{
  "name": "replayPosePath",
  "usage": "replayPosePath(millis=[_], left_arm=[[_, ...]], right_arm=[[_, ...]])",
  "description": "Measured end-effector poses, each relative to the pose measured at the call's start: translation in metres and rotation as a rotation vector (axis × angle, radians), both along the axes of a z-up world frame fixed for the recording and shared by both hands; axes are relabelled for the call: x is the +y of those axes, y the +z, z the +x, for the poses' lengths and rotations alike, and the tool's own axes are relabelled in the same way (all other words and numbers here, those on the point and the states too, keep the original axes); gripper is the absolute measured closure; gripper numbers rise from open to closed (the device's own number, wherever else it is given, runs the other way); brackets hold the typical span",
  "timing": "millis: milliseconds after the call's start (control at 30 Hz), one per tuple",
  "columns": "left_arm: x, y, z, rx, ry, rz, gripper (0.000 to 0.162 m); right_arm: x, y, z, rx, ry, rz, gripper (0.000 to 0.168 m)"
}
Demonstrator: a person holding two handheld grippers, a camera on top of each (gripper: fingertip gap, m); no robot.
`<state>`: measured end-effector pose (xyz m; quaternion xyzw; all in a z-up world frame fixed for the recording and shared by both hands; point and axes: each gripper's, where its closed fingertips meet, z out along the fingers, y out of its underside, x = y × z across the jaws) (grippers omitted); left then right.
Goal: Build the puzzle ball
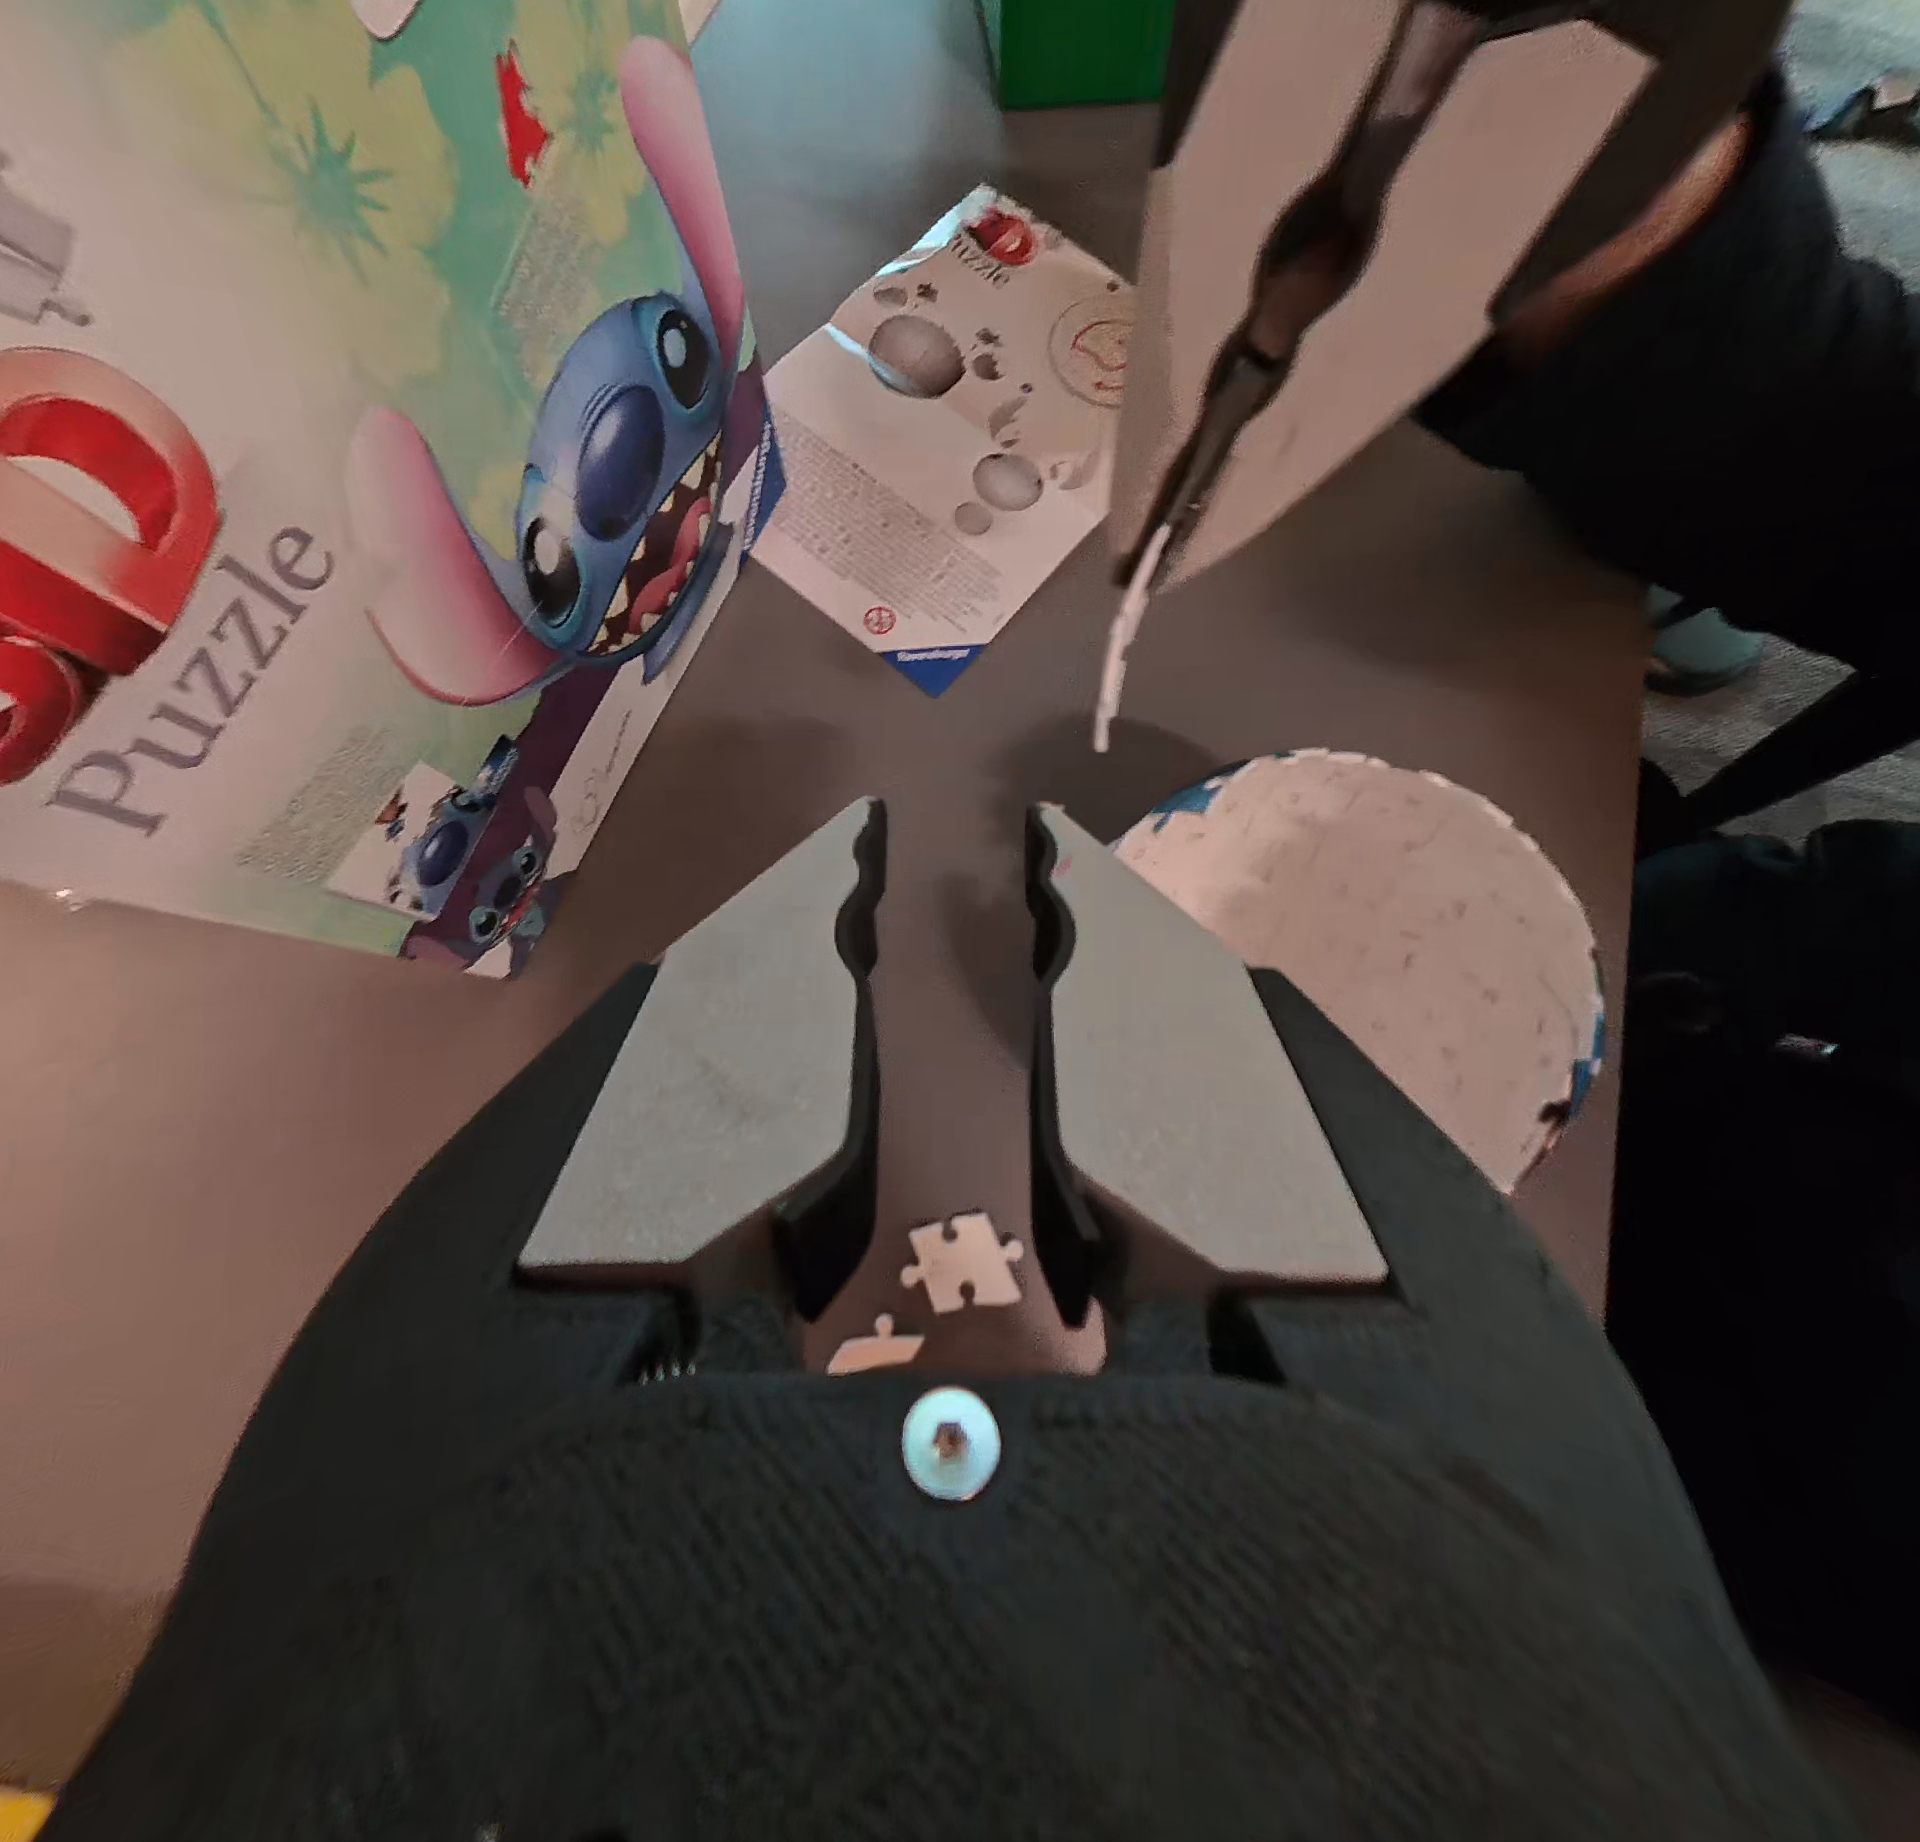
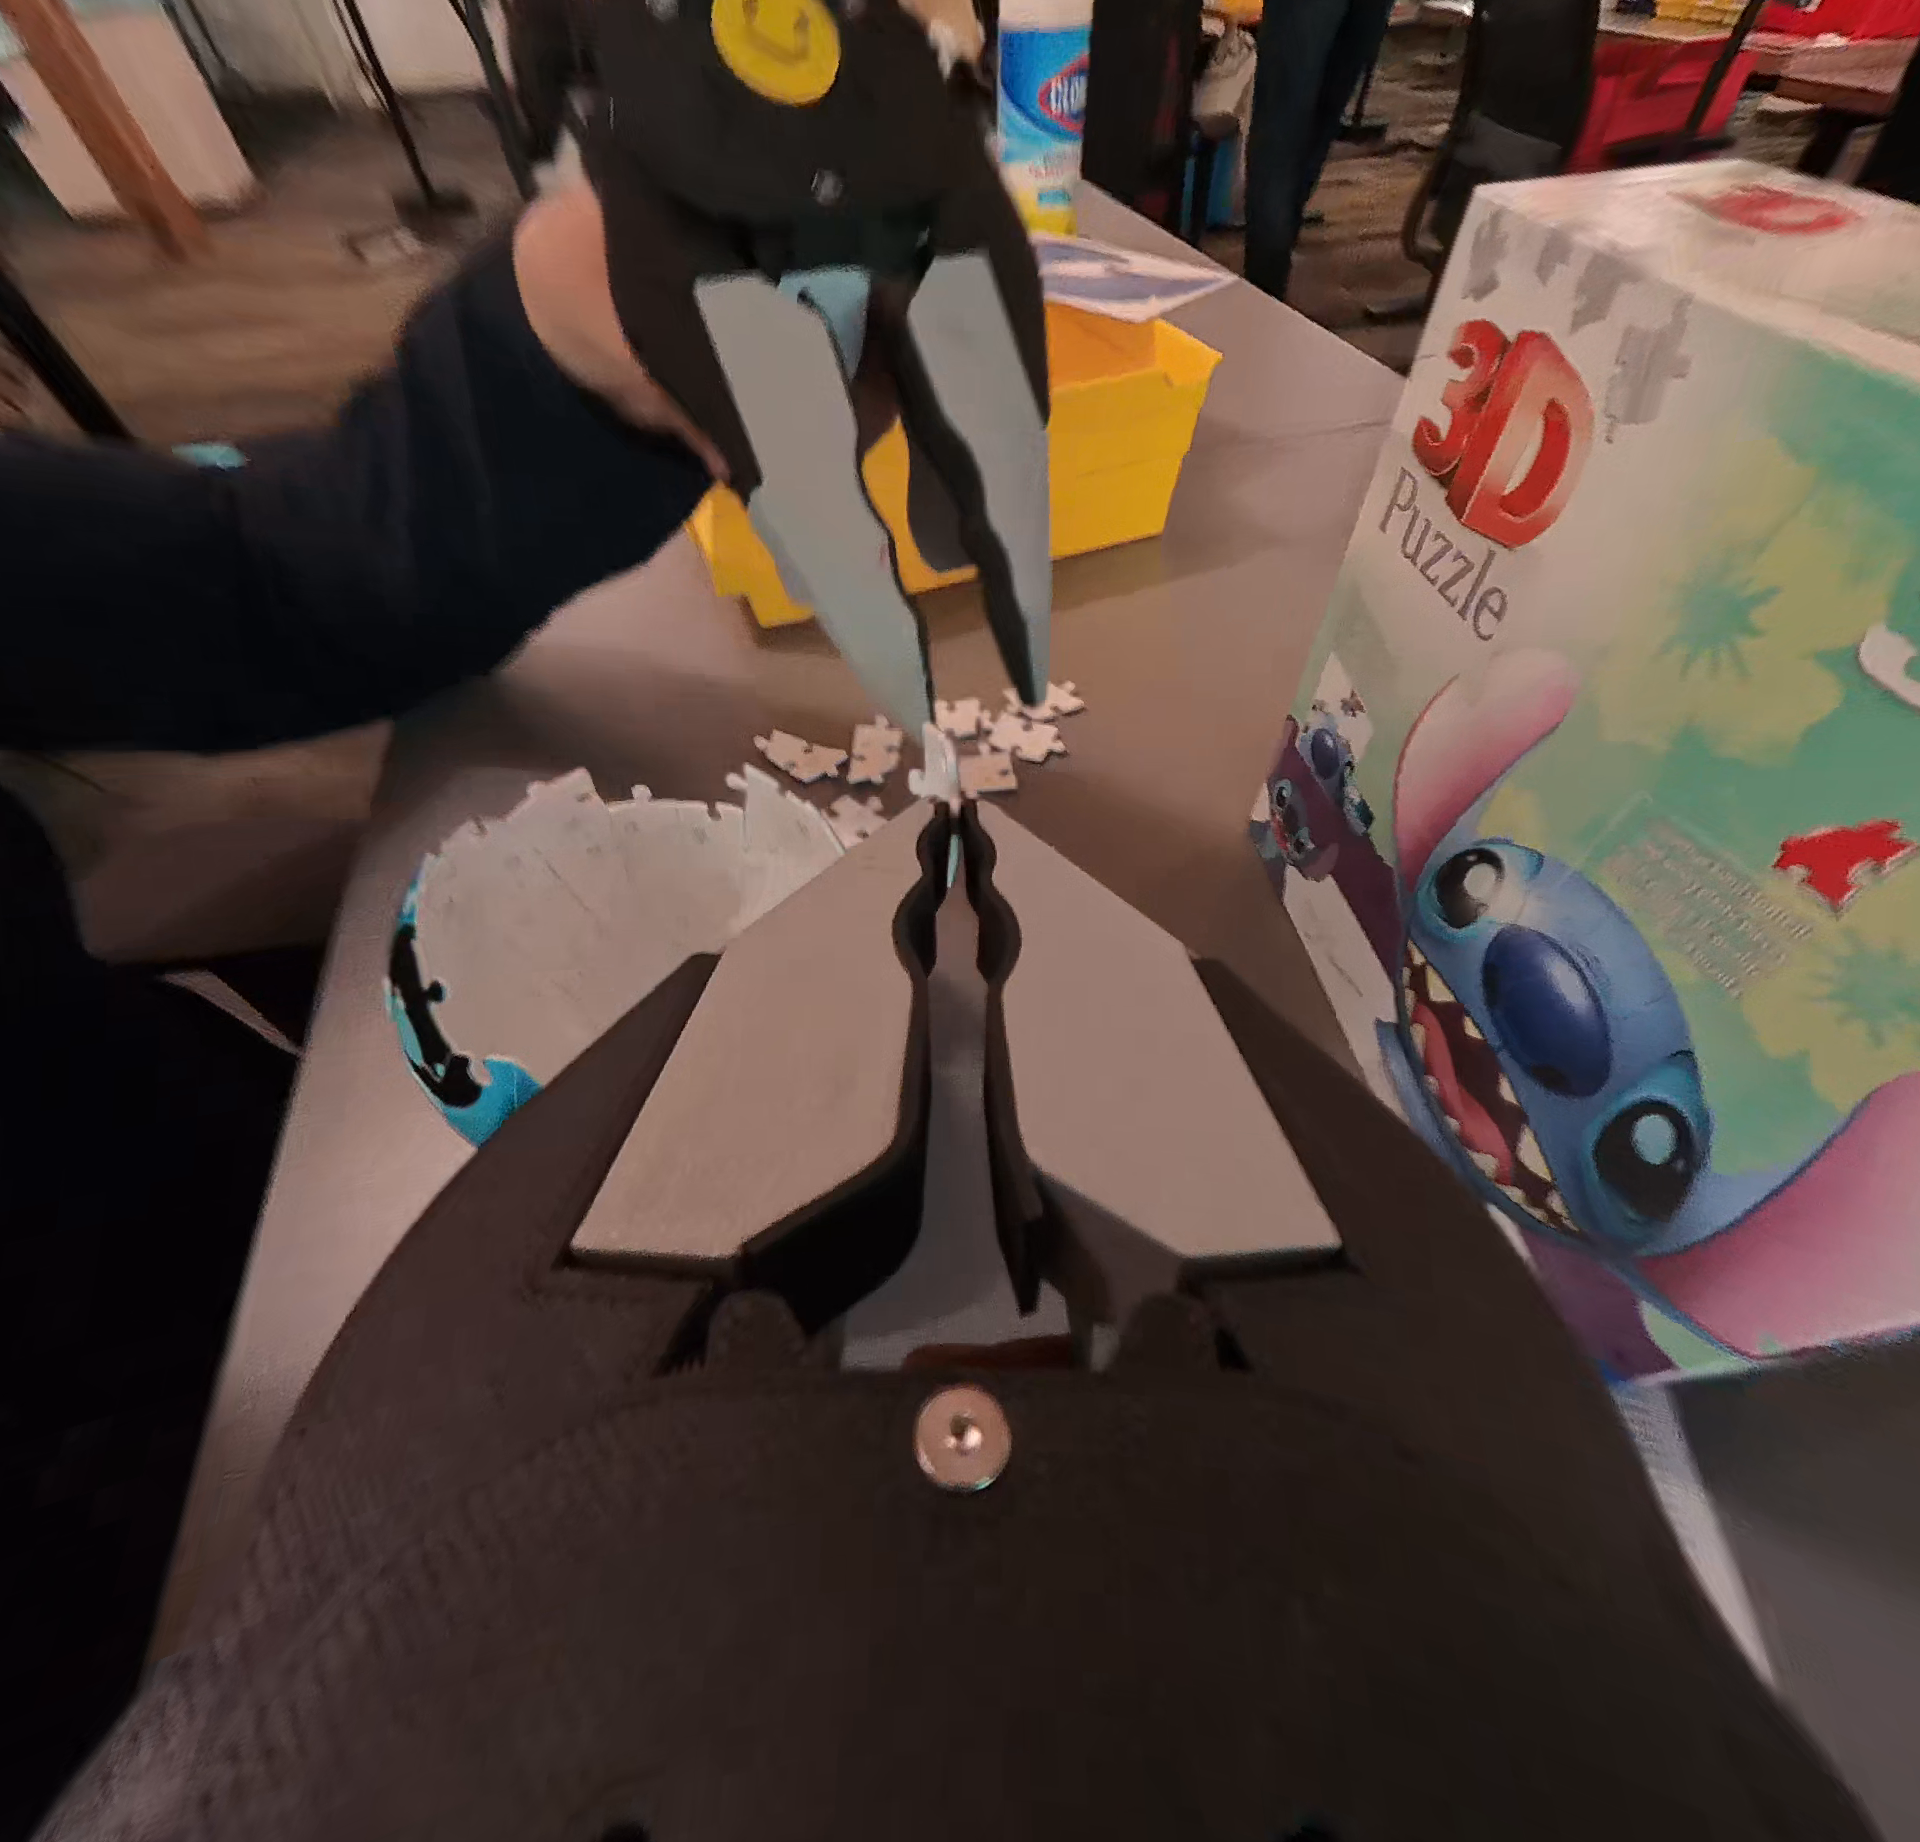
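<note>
The half-built puzzle ball (image 1: 1361, 951) is a white-inside bowl with a blue outside, lying open side up on the brown table (image 1: 260, 1117). It also shows in the right wrist view (image 2: 582, 919). My left gripper (image 1: 956, 826) is open and empty above the table, left of the ball. Loose white puzzle pieces (image 1: 961, 1262) lie under it. My right gripper (image 2: 954, 826) is shut on a white puzzle piece (image 2: 940, 774) held edge-on. In the left wrist view the right gripper (image 1: 1143, 556) hangs above the ball's far rim with that piece (image 1: 1117, 649). The left gripper (image 2: 975, 710) hovers over the loose pieces (image 2: 997, 743).
The tall puzzle box (image 1: 364, 390) stands left of the ball and shows in the right wrist view (image 2: 1662, 753). An instruction leaflet (image 1: 935, 442) lies behind. A yellow bin (image 2: 1122, 442) and a wipes canister (image 2: 1044, 78) stand at the far end. The table edge (image 1: 1621, 857) runs beside the ball. The grippers' ends are close to 5 cm from one another.
</note>
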<state>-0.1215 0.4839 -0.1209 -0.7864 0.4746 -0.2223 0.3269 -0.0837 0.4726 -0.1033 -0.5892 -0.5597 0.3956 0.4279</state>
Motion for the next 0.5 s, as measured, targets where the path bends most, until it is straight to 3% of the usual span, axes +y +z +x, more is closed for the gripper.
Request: replayPosePath(millis=[133,333,500], left_arm=[[0.004,0.001,-0.02,0.069,0.022,0.017,0.137],[0.021,-0.035,-0.035,0.053,0.045,-0.124,0.135],[0.02,-0.045,-0.02,-0.064,0.006,-0.289,0.133]], right_arm=[[-0.021,-0.006,-0.011,-0.155,-0.018,0.135,0.168],[-0.045,-0.031,-0.025,-0.534,-0.039,0.358,0.168],[-0.055,-0.048,-0.037,-0.76,-0.033,0.343,0.168]])
